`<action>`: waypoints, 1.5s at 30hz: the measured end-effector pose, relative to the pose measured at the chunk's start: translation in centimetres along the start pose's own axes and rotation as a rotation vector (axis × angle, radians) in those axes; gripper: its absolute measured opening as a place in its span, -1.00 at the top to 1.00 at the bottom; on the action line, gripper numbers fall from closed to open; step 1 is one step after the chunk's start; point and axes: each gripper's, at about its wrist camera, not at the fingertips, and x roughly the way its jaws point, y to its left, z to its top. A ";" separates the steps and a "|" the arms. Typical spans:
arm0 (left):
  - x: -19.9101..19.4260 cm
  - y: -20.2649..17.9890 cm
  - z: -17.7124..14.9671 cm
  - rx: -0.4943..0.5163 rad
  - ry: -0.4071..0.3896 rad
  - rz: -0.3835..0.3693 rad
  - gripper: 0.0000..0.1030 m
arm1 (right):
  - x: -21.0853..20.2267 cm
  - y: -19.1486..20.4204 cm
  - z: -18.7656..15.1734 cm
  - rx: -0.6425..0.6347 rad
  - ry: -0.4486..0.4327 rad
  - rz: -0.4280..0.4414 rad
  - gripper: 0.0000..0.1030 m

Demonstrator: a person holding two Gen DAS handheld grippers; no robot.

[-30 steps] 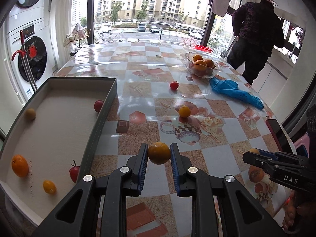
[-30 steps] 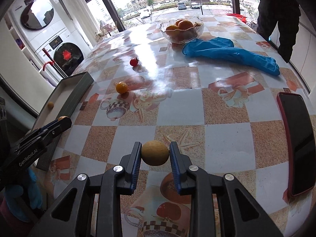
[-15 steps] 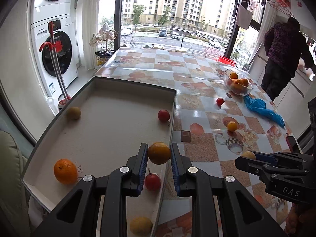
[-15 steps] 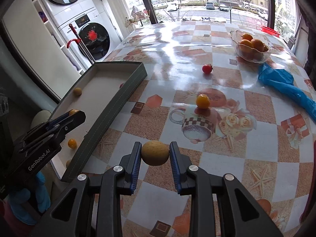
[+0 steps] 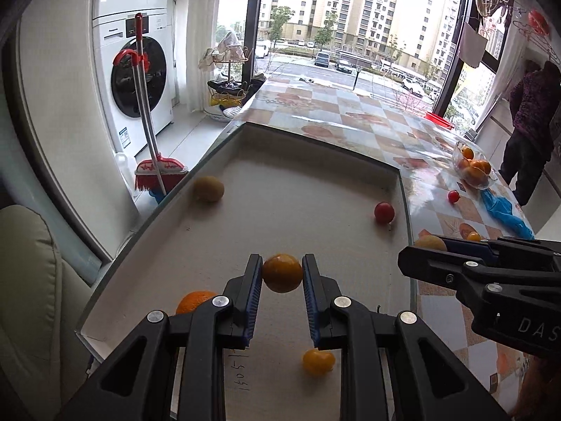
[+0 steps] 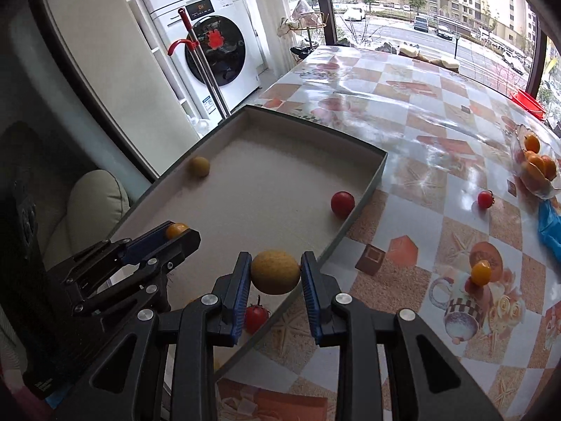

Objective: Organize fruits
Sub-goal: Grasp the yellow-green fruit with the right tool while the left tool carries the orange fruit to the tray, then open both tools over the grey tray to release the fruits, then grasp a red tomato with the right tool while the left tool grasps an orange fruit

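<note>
My left gripper is shut on an orange fruit and holds it above the middle of the shallow grey tray. My right gripper is shut on a yellow-brown fruit over the tray's right rim; it also shows in the left wrist view. In the tray lie a tan fruit, a red tomato, an orange and a small yellow fruit. Another red tomato lies under my right gripper.
On the patterned table lie a red tomato, a small orange fruit, a blue glove and a glass bowl of oranges. A washing machine and broom stand left. A person stands far right.
Both grippers have swung left with their fruits. The left one now hangs over the tray's middle; the right one has come from the table to the tray's right rim.
</note>
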 end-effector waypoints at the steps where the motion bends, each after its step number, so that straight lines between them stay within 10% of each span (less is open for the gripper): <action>1: 0.0 0.1 0.0 0.001 -0.004 0.004 0.53 | 0.4 0.4 0.2 -0.007 0.004 0.000 0.39; 8: 0.4 0.5 -0.3 0.009 -0.017 0.050 0.51 | 2.8 0.8 0.4 -0.011 0.069 0.000 0.27; 10: 0.4 0.7 -0.3 -0.002 -0.023 0.044 0.49 | 2.4 -0.1 0.6 0.009 0.046 -0.019 -0.22; 12: 0.3 0.7 -0.3 -0.006 -0.031 0.039 -0.75 | 1.3 -1.0 0.9 0.036 0.003 0.006 -0.62; 13: -0.1 0.8 -0.3 -0.016 -0.058 0.041 -0.91 | 0.6 -1.3 0.9 0.046 -0.017 -0.019 -0.76; 32: -1.1 -7.5 -0.7 0.139 -0.027 -0.126 -0.96 | -2.3 -19.7 -2.5 0.372 -0.054 -0.291 -0.77; 41: -0.9 -11.5 -1.1 0.260 0.031 -0.146 -0.96 | 2.2 -20.6 2.5 0.282 -0.043 -0.319 -0.15; 43: -0.5 -12.5 -0.7 0.282 0.036 -0.142 -0.96 | 2.4 -20.3 2.6 0.237 -0.044 -0.327 0.51; 45: 0.1 -13.7 -0.2 0.295 0.046 -0.142 -0.96 | 1.9 -20.5 2.1 0.242 -0.055 -0.305 0.57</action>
